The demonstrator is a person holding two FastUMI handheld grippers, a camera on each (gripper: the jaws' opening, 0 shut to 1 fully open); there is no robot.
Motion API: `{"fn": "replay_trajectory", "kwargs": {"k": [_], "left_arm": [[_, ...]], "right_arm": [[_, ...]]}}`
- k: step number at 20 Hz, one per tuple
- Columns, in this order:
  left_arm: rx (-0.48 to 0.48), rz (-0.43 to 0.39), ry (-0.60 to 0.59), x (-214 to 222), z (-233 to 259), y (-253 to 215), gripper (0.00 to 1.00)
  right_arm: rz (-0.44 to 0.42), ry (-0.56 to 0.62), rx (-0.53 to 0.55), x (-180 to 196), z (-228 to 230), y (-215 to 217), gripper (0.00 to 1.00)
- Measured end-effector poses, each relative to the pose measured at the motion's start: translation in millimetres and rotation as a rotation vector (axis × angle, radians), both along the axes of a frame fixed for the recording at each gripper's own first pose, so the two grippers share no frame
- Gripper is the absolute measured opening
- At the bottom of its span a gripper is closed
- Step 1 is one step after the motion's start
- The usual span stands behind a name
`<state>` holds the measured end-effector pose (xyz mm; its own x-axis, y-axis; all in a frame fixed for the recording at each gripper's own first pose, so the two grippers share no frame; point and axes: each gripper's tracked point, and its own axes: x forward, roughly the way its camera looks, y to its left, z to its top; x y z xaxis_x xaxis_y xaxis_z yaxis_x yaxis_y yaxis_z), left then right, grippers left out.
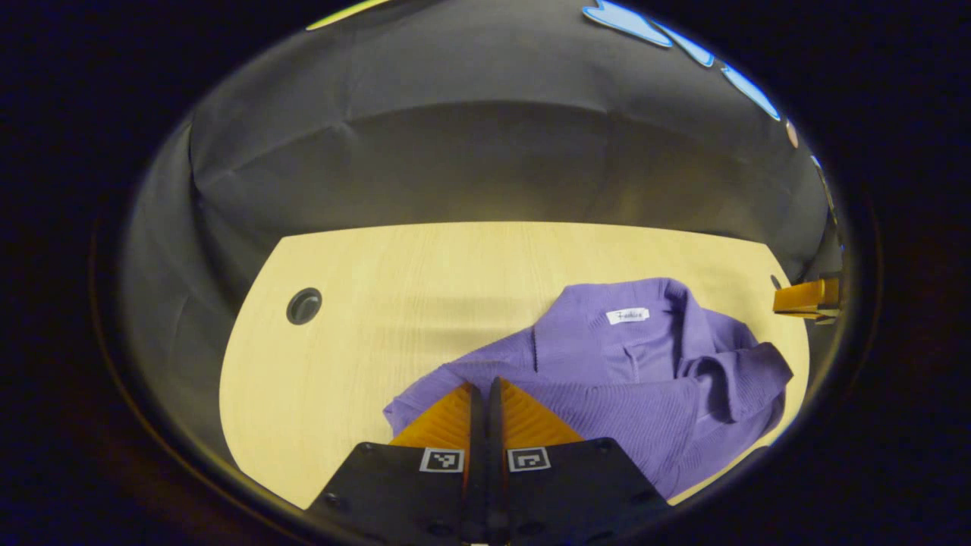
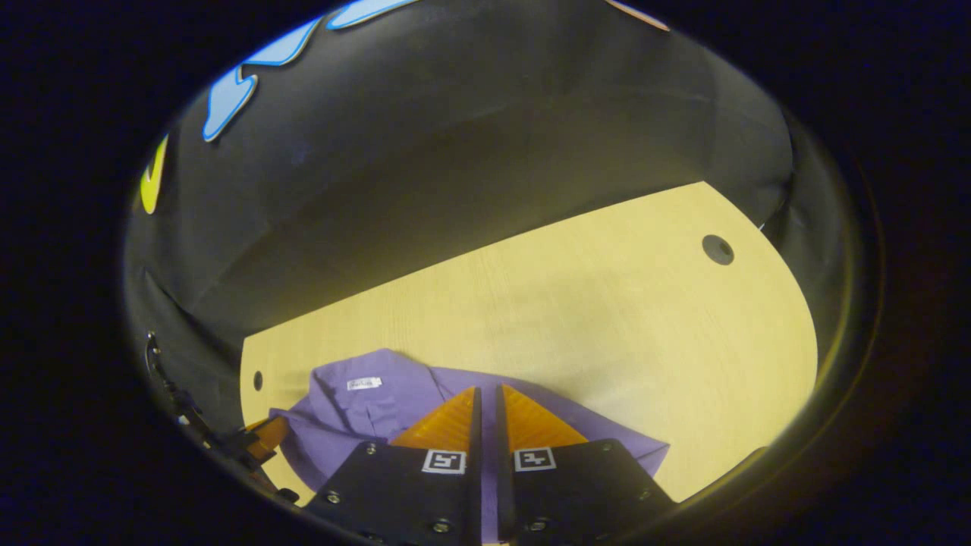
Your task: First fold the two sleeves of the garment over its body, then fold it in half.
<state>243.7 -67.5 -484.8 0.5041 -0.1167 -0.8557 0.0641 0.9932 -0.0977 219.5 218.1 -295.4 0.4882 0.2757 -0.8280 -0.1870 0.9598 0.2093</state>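
A purple garment [image 1: 607, 379] lies on the pale wooden table [image 1: 394, 303], collar and white label toward the far side. One sleeve lies bunched over its body at the right in the left gripper view. My left gripper [image 1: 485, 384] hovers over the garment's near left edge, fingers pressed together, no cloth seen between them. My right gripper [image 2: 488, 390] is over the garment [image 2: 356, 409] near its shoulder, shut to a thin slit through which purple cloth shows below. The right gripper [image 1: 808, 297] also appears at the table's right edge, the left gripper [image 2: 262, 438] at lower left.
The table has a round cable hole [image 1: 304, 305] near its left end and another cable hole [image 2: 718, 249] near its right end. Black cloth walls close in behind the table. Bare tabletop [image 2: 592, 318] stretches beyond the garment.
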Motion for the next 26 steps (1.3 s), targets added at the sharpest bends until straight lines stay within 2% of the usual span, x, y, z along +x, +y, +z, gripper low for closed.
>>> {"fn": "replay_trajectory", "kwargs": {"k": [6,7,8,15,20,21,26], "left_arm": [[0.005,0.014,0.005,2,-9,-2,0.07],[0.007,0.015,0.007,2,-10,-2,0.07],[0.008,0.016,0.007,2,-11,-1,0.07],[0.008,0.024,-0.002,3,-3,-5,0.10],[0.006,0.016,-0.097,13,33,-1,0.51],[0.007,0.014,-0.120,16,42,-1,0.54],[-0.016,0.009,-0.203,14,88,-7,0.54]], "right_arm": [[0.042,0.013,-0.024,-8,-12,7,0.09],[0.046,0.015,-0.028,-9,-13,8,0.05],[0.052,0.016,-0.031,-11,-13,10,0.09],[0.098,0.018,-0.035,-24,-9,18,0.09],[0.115,0.005,-0.037,-35,-2,22,0.09],[0.119,-0.005,-0.034,-37,1,23,0.09],[0.144,-0.064,-0.020,-49,26,28,0.09]]}}
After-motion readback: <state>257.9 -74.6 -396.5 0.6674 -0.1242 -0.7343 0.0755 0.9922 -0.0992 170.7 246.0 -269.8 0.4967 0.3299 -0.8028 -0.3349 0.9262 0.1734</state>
